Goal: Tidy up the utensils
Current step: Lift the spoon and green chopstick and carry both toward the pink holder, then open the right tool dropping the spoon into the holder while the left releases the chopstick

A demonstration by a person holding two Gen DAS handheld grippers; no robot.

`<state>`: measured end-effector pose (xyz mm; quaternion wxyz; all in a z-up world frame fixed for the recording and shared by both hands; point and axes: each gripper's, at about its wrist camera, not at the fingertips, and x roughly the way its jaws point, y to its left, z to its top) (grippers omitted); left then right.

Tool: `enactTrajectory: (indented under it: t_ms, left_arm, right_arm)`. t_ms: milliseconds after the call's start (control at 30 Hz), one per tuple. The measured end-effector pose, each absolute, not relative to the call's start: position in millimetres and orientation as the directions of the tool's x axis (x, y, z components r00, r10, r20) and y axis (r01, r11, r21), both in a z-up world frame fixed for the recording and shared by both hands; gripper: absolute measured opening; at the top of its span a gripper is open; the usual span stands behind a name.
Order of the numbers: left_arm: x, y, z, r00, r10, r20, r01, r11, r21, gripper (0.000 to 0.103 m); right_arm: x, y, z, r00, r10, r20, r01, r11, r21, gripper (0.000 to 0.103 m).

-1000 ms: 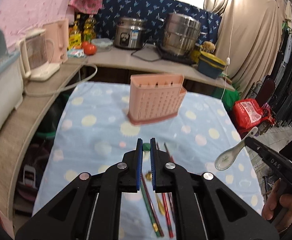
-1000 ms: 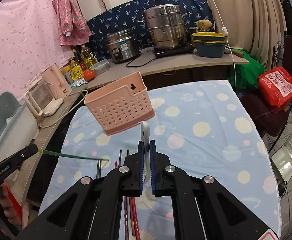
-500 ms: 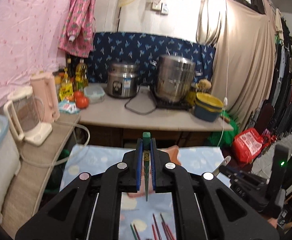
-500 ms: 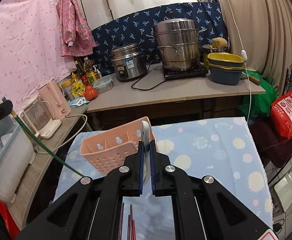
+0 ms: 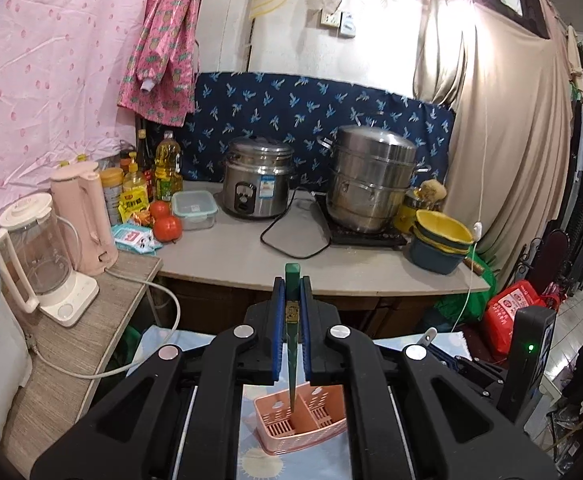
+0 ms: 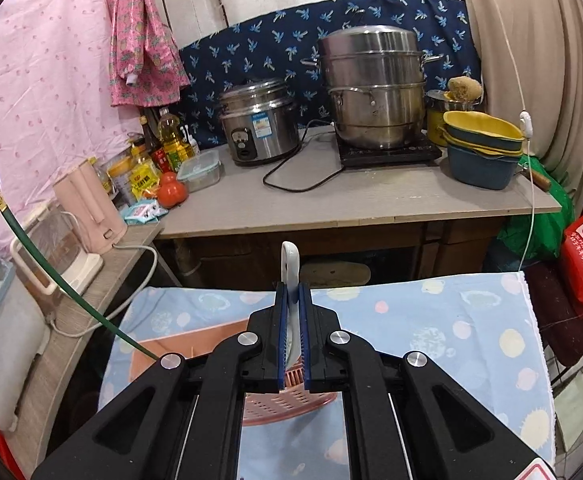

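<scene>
Gripping slim chopstick [image 5: 291,344] (glossy green).

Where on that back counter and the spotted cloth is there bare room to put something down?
The counter is bare along its front edge, ahead of the rice cooker and steamer pot. Its left end is crowded with bottles and tomatoes. The spotted tablecloth is bare right of the pink basket.

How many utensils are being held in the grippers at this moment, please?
2: a green chopstick in the left gripper above the pink utensil holder, and a white ceramic spoon in the right gripper.
</scene>
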<state>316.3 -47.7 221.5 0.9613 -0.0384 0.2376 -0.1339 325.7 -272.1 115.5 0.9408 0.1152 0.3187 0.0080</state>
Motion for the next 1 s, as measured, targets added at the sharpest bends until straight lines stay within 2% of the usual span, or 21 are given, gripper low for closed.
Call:
enactTrajectory:
  t_ms: [267, 367, 433, 567, 733, 1000]
  left_arm:
    - [339.7, -45.1, 161.0, 0.792, -0.245, -0.559, 0.205, 0.969, -0.135, 0.009]
    - [341.5, -40.2, 151.5, 0.787, -0.229, -0.573, 0.182, 0.973, -0.138, 0.019]
    - [341.8, -36.0, 147.7, 0.78, -0.235, -0.58, 0.178, 0.972, -0.155, 0.022]
    - [334.5, -29.8, 144.9, 0.783, -0.227, -0.579, 0.17, 0.974, -0.152, 0.033]
    - [321.9, -21.7, 136.0, 0.773, -0.236, -0.588, 0.168, 0.971, -0.168, 0.033]
    - [304.0, -21.9, 89.9, 0.704, -0.263, -0.66, 0.179, 0.965, -0.194, 0.033]
  right_arm:
    - [342.9, -261.0, 70.2, 0.741, 0.092, -0.666, 0.054, 0.979, 0.195, 0.006]
    - [343.4, -255.7, 61.6, 0.731, 0.095, -0.676, 0.044, 0.982, 0.186, 0.007]
    - [339.3, -253.2, 61.2, 0.739, 0.088, -0.668, 0.045, 0.983, 0.179, 0.008]
    - [331.0, -255.3, 65.9, 0.749, 0.085, -0.657, 0.051, 0.982, 0.184, 0.008]
    - [318.3, -265.0, 62.4, 0.744, 0.067, -0.665, 0.078, 0.98, 0.185, 0.008]
    - [319.6, -287.8, 36.6, 0.709, 0.015, -0.705, 0.152, 0.973, 0.173, 0.008]
